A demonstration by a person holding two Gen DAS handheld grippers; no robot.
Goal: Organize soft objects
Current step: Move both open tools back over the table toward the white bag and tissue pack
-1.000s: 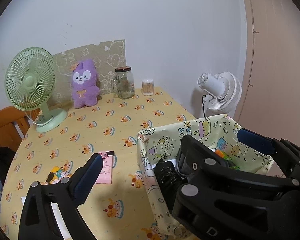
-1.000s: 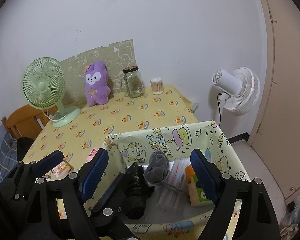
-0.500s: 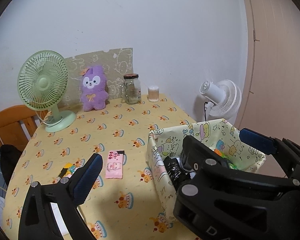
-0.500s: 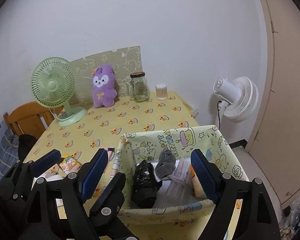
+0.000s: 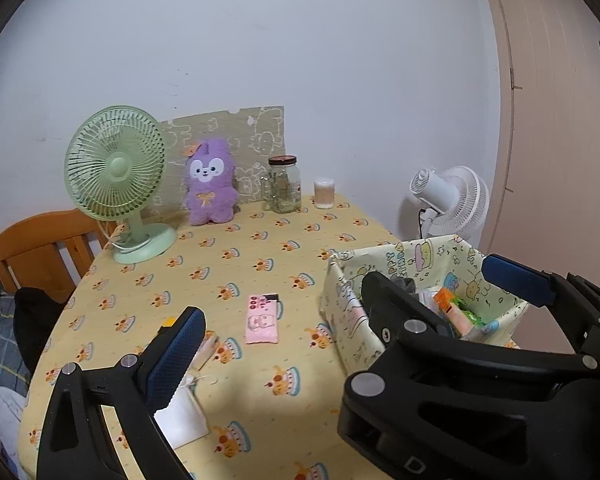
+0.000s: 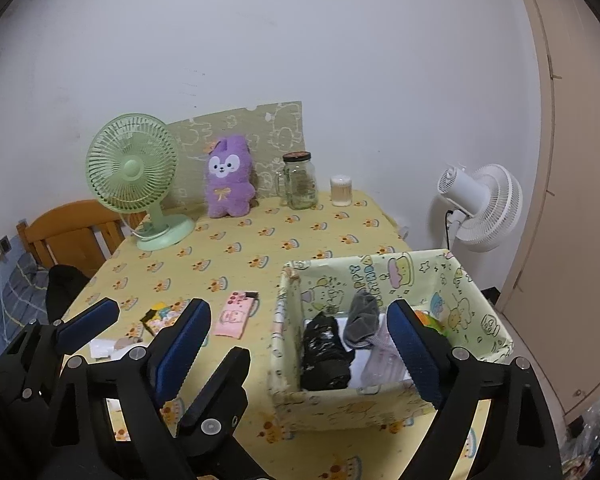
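Both grippers hang above the near edge of the table [image 6: 236, 248], and neither holds anything; the left gripper [image 5: 340, 308] has its jaws spread wide, and the right gripper [image 6: 300, 344] is also wide open, its two blue pads standing on either side of the fabric box [image 6: 476, 312].

The box sits at the near right part of the table, probably because it is the place where the soft things are collected; inside it lie a black bundle [image 6: 324, 354], a grey sock [image 6: 362, 320] and some paler packets, so part of the sorting seems done.

The pink packet [image 5: 262, 320] lies flat on the cloth, apart from the box and to its left; it is ahead of the left gripper, between its pads in the view but lower and further away. A few small items [image 6: 160, 318] rest near the left gripper as well. The purple plush toy [image 6: 228, 178] stands far back against the wall, between the green fan [image 6: 134, 176] and the glass jar [image 6: 298, 180], well apart from both grippers; I think the pink packet is the nearer candidate.
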